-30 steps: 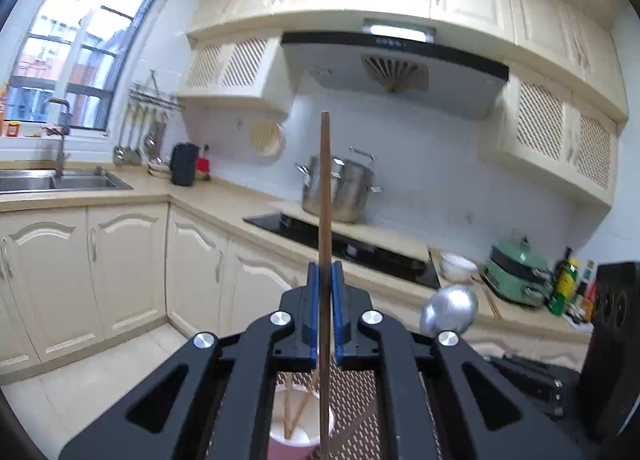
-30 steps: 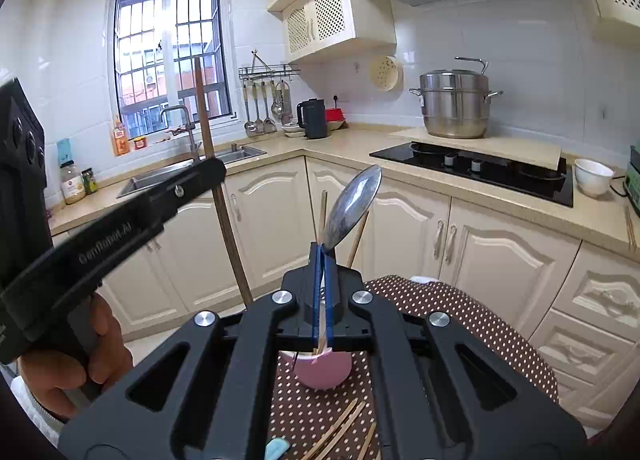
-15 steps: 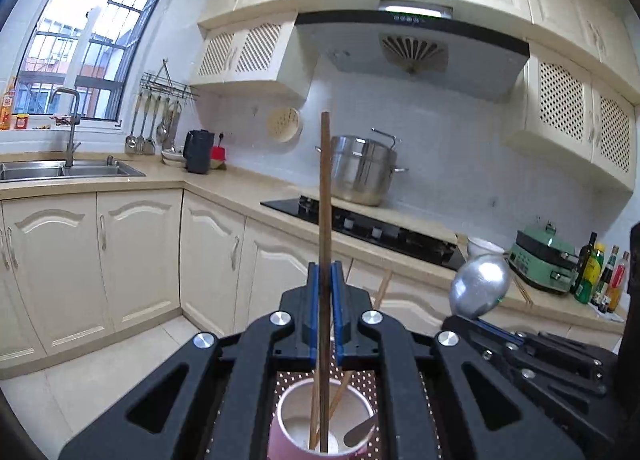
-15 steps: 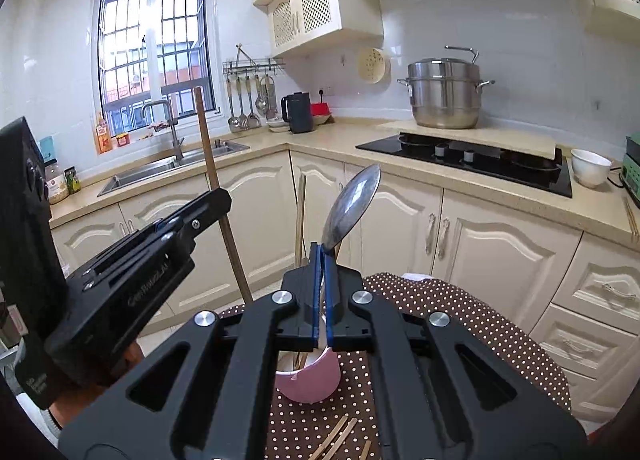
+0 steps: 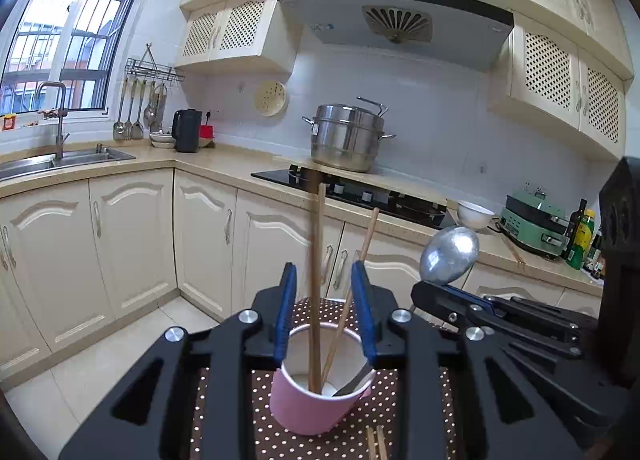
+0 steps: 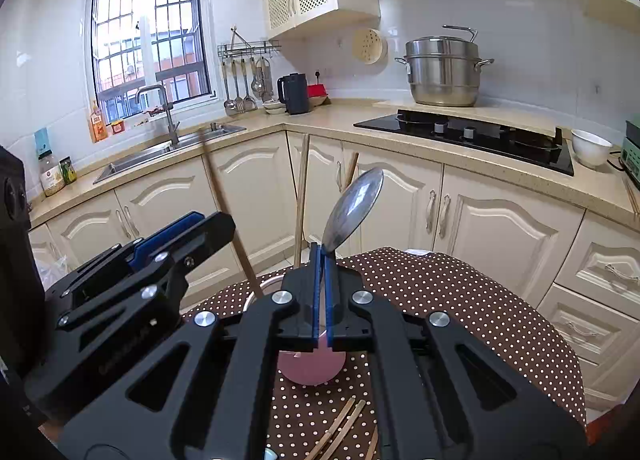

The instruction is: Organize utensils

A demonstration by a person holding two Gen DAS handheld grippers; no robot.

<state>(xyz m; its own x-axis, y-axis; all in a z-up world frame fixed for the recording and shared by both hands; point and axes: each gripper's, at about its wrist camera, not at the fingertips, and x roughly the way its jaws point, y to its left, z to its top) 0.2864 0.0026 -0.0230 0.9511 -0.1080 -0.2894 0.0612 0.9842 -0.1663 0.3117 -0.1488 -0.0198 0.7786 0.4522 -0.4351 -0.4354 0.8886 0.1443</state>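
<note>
A pink cup (image 5: 316,400) stands on a brown polka-dot cloth (image 6: 460,300). It holds a wooden chopstick (image 5: 316,280), a second leaning chopstick (image 5: 362,260) and a dark utensil handle. My left gripper (image 5: 325,312) is open just above the cup's rim, its blue pads either side of the upright chopstick and apart from it. My right gripper (image 6: 321,292) is shut on a metal spoon (image 6: 354,208), bowl upward, right of the cup; the spoon also shows in the left wrist view (image 5: 450,254). The cup (image 6: 312,368) sits mostly hidden under the right gripper.
Loose chopsticks (image 6: 340,424) lie on the cloth in front of the cup. Behind are cream cabinets, a black hob (image 6: 468,136) with a steel pot (image 6: 442,68), a sink (image 6: 168,148) at left and a white bowl (image 6: 590,146) at right.
My left gripper has opened and let go of the chopstick, which now stands in the cup. Both grippers have come closer to the cup; the right still holds the spoon.
</note>
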